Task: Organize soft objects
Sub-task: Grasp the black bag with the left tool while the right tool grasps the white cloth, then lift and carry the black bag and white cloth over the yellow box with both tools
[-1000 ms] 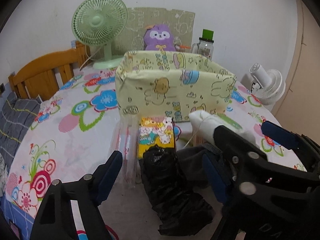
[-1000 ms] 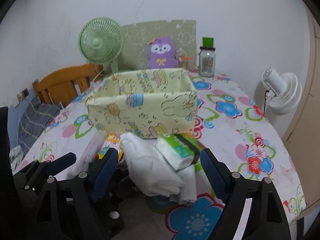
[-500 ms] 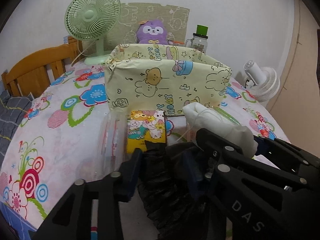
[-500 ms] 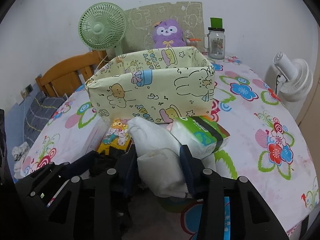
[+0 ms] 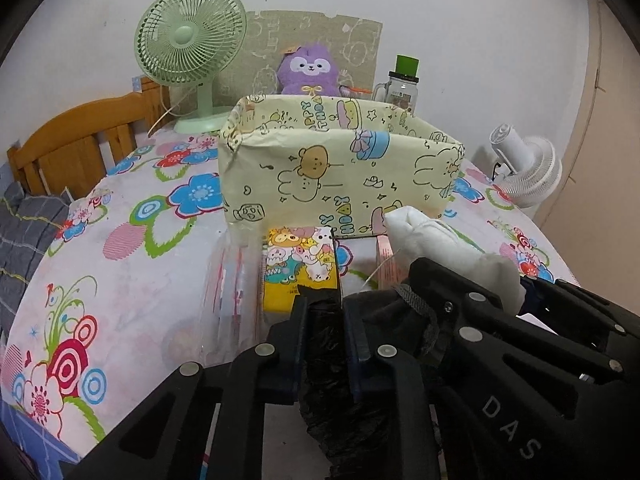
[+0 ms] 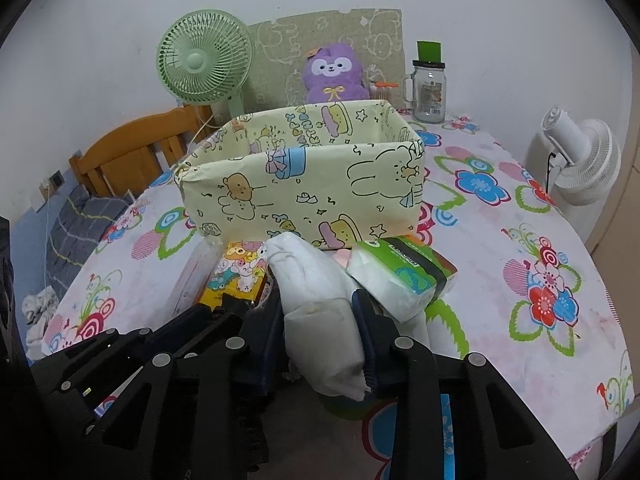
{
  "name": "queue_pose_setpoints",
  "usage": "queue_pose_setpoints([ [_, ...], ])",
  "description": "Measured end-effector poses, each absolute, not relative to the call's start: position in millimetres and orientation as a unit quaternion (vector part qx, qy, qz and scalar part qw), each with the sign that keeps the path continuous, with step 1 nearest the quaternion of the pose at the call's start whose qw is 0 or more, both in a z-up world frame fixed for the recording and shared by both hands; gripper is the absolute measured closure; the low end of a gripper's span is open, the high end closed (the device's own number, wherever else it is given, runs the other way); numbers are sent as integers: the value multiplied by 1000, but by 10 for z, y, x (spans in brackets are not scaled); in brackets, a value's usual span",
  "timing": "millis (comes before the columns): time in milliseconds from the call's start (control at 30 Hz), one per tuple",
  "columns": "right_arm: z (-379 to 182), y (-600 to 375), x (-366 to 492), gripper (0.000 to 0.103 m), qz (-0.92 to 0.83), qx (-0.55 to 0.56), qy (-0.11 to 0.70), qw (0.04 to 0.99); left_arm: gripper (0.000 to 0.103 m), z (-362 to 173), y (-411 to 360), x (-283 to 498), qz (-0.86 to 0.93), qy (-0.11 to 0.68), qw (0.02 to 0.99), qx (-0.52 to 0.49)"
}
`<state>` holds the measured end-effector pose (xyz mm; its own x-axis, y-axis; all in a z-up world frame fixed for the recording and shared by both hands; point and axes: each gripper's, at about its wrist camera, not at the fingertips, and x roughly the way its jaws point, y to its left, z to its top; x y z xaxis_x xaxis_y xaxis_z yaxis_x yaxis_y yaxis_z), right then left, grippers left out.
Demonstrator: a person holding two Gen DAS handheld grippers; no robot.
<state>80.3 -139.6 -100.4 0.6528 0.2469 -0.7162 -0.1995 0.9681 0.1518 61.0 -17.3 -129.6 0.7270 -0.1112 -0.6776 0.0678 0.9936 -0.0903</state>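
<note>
Gripping two soft items at once, a person works at a flower-print table (image 6: 520, 240) with a hand-held gripper in each hand. The left gripper (image 5: 325, 332) has just closed its jaws on a crumpled black plastic bag (image 5: 344, 420), pinched tight between the pads. The right gripper (image 6: 318, 344) has just closed on a white cloth bundle (image 6: 316, 300), its jaws held apart by the bundle's bulk. Just ahead of both grippers stands the yellow cartoon-print box (image 6: 312, 196), open-topped and apparently empty on the side that shows. A cartoon tissue pack (image 5: 298, 268) lies beyond the left gripper, and a green tissue pack (image 6: 400, 276) rests just right of the right gripper. The pick-up step looks complete; next, both loads likely need lifting clear of the neighbouring packs, then carrying forward over the box's near wall before release.
</note>
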Motion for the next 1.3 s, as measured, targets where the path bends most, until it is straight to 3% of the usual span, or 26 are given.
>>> queue_pose_setpoints([
  [267, -861, -1434, 763, 78, 122, 38, 385, 914, 89, -1153, -200, 570, -49, 352, 935, -24],
  [1300, 32, -1545, 642, 79, 100, 57, 314, 942, 89, -281, -280, 458, -64, 277, 959, -6],
])
